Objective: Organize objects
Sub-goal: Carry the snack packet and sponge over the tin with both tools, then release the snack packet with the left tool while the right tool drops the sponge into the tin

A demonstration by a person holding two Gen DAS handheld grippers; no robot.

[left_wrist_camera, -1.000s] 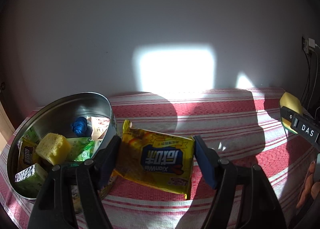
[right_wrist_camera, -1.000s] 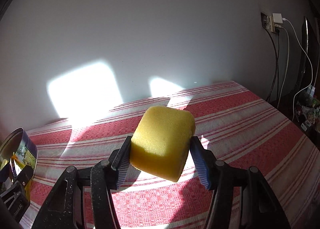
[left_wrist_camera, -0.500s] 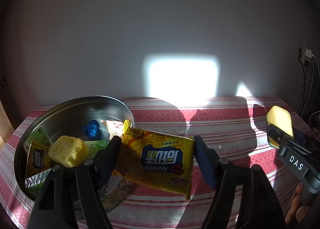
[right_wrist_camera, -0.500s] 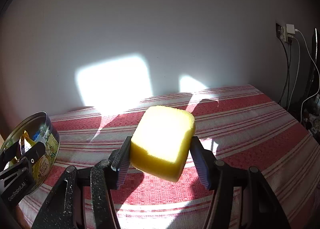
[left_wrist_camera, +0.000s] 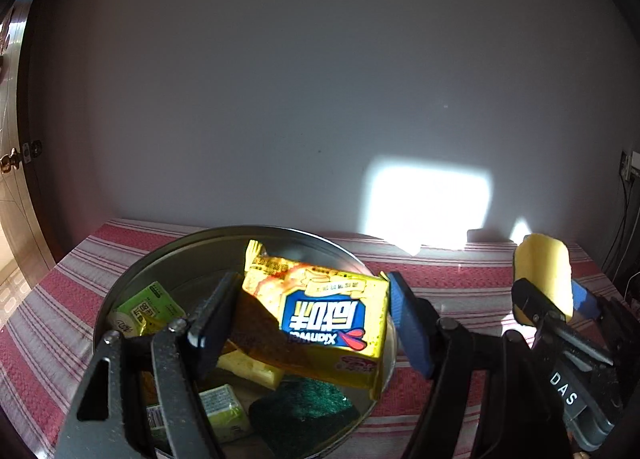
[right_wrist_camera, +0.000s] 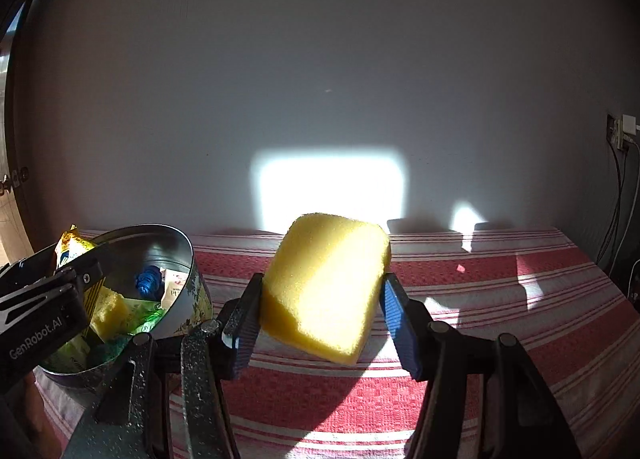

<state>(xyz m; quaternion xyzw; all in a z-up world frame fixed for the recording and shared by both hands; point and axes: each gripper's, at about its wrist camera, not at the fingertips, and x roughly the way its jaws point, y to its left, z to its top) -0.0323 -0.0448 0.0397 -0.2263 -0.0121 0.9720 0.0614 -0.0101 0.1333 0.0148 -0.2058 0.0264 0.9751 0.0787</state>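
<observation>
Table (right_wrist_camera: 500, 299): red striped cloth, sunny.
Left hand-held gripper (left_wrist_camera: 308, 323): pinching yellow packet (left_wrist_camera: 332, 315), now moved over tin (left_wrist_camera: 132, 283).
Right hand-held gripper (right_wrist_camera: 320, 311): pinching sponge (right_wrist_camera: 326, 287), closer to tin.
Next: probably drop both in.

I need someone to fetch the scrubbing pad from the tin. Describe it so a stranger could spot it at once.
On the red-and-white striped tablecloth stands a round metal tin full of small packets. The scrubbing pad lies at the tin's near edge, under the yellow snack packet held in the left claw. It is the only dark green, coarse, fibrous piece there; its neighbours are glossy wrappers or yellow sponge.
</observation>
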